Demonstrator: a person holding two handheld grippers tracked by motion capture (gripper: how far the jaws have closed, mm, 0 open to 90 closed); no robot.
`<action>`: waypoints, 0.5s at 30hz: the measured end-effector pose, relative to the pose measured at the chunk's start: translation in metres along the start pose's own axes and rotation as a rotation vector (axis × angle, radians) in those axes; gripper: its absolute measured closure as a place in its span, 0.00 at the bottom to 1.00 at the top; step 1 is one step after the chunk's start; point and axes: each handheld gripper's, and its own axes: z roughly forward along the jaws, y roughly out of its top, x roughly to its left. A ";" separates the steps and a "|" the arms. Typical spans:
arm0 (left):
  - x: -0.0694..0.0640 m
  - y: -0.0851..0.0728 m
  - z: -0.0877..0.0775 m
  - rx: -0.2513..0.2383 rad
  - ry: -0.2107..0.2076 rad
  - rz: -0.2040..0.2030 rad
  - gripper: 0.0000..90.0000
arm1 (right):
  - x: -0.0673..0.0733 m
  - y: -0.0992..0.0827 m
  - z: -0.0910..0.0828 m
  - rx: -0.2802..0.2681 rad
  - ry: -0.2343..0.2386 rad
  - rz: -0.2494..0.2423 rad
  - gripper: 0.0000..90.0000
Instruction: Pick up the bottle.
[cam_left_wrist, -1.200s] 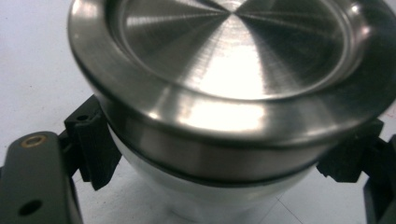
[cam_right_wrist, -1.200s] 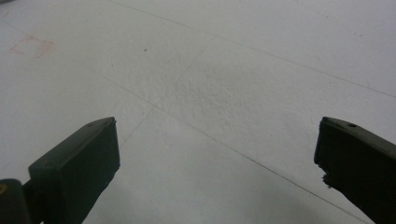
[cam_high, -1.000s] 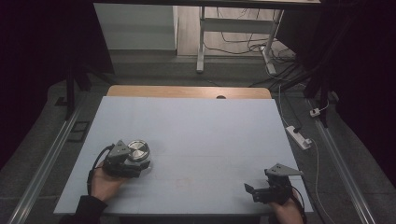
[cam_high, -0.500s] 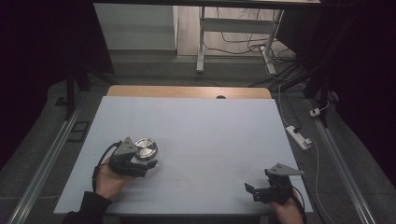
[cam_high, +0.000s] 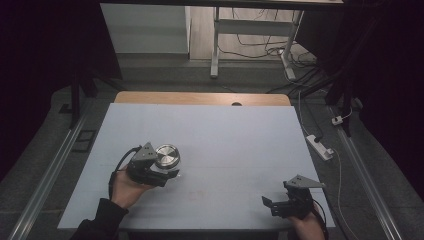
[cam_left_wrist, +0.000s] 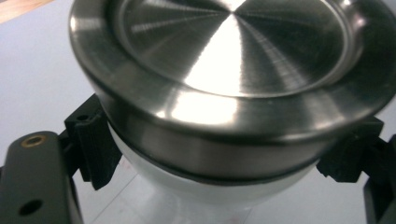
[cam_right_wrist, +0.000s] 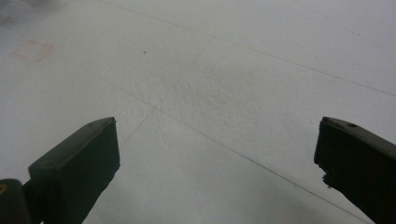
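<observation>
Drifting rightward since a moment ago, the left tongs (cam_high: 167, 172) are clamping the round steel-lidded white container (cam_high: 166, 156) above the pale blue counter (cam_high: 225, 140), while the right tongs (cam_high: 272, 205) are resting wide, and that smooth body might be slipping.

Pale blue-grey tabletop (cam_high: 225, 135), matte, crossed by faint thin lines, with a bare wooden strip (cam_high: 200, 98) along the far edge. Faint reddish mark (cam_high: 197, 193) near the front centre. Cannot tell whether the round steel-lidded container (cam_high: 166, 156) touches the surface.
</observation>
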 end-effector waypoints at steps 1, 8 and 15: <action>-0.001 0.002 0.002 0.003 -0.005 0.007 0.18 | 0.000 0.000 0.000 0.000 0.000 0.000 0.00; -0.008 0.018 0.015 0.008 -0.042 0.041 0.18 | 0.000 0.000 0.000 0.000 0.001 -0.003 0.00; -0.016 0.032 0.027 0.007 -0.069 0.077 0.18 | 0.000 0.000 0.000 0.000 0.000 -0.006 0.00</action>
